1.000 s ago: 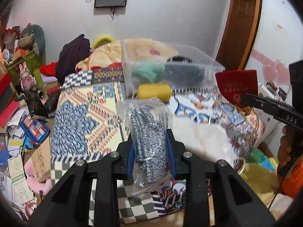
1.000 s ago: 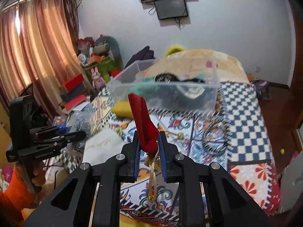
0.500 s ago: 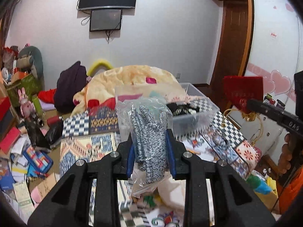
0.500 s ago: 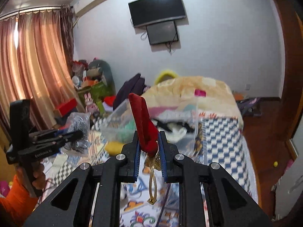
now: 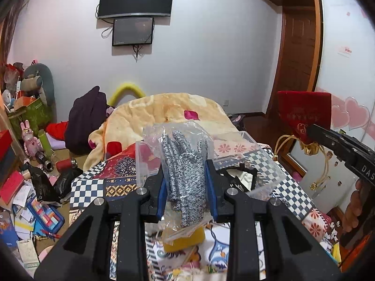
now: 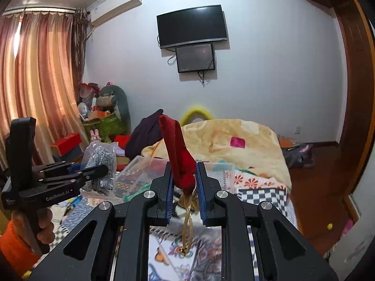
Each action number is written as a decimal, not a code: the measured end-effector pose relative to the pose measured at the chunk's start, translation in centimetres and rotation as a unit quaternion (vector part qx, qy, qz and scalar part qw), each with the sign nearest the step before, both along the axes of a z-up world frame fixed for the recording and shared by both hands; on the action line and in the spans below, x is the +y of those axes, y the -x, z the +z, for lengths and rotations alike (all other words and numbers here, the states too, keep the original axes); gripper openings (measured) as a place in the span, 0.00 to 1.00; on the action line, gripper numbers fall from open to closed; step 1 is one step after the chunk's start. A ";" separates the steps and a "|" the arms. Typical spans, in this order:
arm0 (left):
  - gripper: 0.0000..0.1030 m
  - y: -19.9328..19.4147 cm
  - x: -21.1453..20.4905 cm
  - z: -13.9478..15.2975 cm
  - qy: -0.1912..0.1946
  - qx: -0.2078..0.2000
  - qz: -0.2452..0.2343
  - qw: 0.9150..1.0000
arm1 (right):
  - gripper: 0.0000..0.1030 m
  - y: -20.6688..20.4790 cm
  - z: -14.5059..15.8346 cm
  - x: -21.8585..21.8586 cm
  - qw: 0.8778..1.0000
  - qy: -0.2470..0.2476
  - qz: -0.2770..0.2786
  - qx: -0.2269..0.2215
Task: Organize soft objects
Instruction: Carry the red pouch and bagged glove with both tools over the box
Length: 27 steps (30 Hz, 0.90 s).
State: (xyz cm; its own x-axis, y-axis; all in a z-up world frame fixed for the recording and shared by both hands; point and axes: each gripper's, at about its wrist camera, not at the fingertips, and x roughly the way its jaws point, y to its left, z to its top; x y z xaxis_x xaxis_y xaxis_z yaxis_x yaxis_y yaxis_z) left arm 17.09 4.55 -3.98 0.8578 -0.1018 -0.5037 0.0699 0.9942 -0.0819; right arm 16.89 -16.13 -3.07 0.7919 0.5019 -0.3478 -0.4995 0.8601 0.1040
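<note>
My left gripper (image 5: 186, 187) is shut on a clear plastic bag with speckled grey knit gloves (image 5: 185, 171) and holds it upright above the bed. It shows from the side in the right wrist view (image 6: 99, 168). My right gripper (image 6: 185, 187) is shut on a red velvet drawstring pouch (image 6: 177, 149) with gold cords hanging below; the pouch also shows in the left wrist view (image 5: 304, 114). A clear plastic bin (image 5: 264, 161) holding soft items lies just beyond and below both grippers (image 6: 138, 171). A yellow sponge (image 5: 185, 240) lies under the left gripper.
The bed carries a patterned patchwork cover (image 5: 93, 187) and a cream blanket (image 6: 234, 135). The floor at left is cluttered with boxes, toys and papers (image 5: 30, 187). A wooden door (image 5: 297, 58) stands at right. Screens hang on the far wall (image 6: 192, 25).
Both grippers have risen and moved forward towards the bin, each still holding its item. The view now looks level across the bin; the sponge has passed beneath the left gripper.
</note>
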 end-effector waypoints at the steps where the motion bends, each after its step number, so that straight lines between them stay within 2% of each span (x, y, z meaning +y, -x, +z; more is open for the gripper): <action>1: 0.29 -0.7 -0.1 -0.2 -0.002 0.004 0.001 1.000 | 0.16 -0.5 -0.1 0.2 1.000 0.004 -0.002 0.000; 10: 0.29 -5.6 -0.2 -3.1 -0.006 0.050 0.009 0.999 | 0.16 -4.1 -1.8 2.1 0.999 0.047 -0.021 0.012; 15: 0.28 -7.6 -0.6 -4.6 -0.006 0.075 0.006 0.997 | 0.16 -6.0 -3.0 2.4 0.997 0.058 -0.022 0.033; 22: 0.29 -8.8 -1.0 -6.0 -0.015 0.102 0.000 0.995 | 0.16 -7.9 -5.8 4.0 0.991 0.113 -0.013 0.074; 27: 0.29 -9.0 -1.0 -6.8 -0.020 0.121 -0.001 0.992 | 0.18 -8.1 -6.4 4.1 0.987 0.121 0.006 0.102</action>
